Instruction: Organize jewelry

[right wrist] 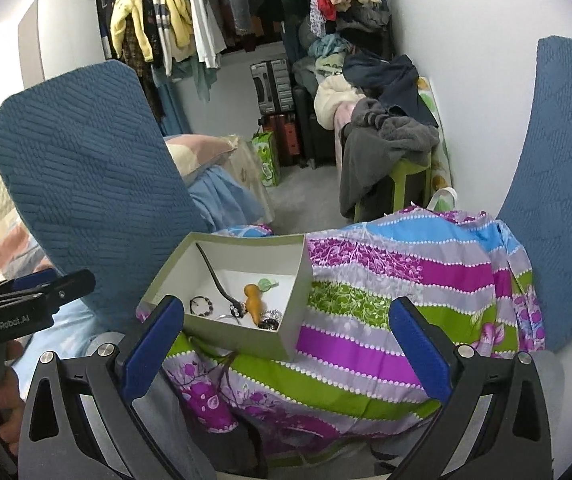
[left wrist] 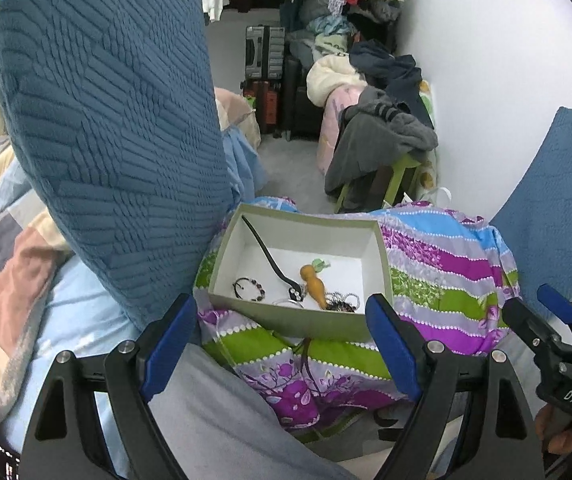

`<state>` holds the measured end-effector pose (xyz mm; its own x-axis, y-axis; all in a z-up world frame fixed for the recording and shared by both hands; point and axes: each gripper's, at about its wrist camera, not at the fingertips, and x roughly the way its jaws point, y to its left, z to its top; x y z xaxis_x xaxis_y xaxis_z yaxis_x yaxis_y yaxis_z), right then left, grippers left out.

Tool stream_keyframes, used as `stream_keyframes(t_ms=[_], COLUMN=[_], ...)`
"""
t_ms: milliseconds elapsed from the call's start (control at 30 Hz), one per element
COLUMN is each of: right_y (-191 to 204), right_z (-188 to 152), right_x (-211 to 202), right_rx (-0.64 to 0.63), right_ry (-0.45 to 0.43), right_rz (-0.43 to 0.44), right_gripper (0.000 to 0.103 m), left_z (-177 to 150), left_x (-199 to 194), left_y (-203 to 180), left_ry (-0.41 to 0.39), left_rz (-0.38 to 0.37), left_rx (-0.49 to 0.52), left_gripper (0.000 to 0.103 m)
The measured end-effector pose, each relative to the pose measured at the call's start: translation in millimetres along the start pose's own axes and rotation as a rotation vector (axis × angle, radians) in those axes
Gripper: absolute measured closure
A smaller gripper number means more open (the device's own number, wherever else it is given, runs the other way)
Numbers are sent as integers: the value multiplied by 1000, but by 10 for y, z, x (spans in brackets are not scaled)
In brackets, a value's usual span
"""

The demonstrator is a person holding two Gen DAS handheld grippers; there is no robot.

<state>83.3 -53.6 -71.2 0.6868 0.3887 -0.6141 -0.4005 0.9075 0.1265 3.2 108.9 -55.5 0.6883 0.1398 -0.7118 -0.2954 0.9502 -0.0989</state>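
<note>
Left wrist view: the open grey-green cardboard box with a white inside sits on a striped purple, green and blue floral cloth. Inside the box lie a dark beaded bracelet at its near left, a black strap with a metal end running from the far left corner toward the middle, an orange wooden gourd pendant right of the strap, a pale green bead just beyond the pendant, and a tangle of beaded jewelry at the near right. The left claw hangs just before the box's near wall, jaws wide apart and empty. Left of the box stands a blue quilted cushion. In the right wrist view, the right claw is likewise spread wide, empty, near the box.
</note>
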Motion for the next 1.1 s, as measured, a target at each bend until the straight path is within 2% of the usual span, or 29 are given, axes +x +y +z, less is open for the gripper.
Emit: stream_keyframes(t_ms=[867,1100], right_y=[-75,-116], right_z=[-44,-72], right_x=[25,2], right_rx=[21,35], right_ry=[8,3], right_rz=[-23,-61], right_gripper=[0,0], left_z=[0,21], left_x=[95,91], left_y=[-5,7], left_ry=[10,4], left_rz=[-1,-8], left_rx=[28,31], left_gripper=[17,17])
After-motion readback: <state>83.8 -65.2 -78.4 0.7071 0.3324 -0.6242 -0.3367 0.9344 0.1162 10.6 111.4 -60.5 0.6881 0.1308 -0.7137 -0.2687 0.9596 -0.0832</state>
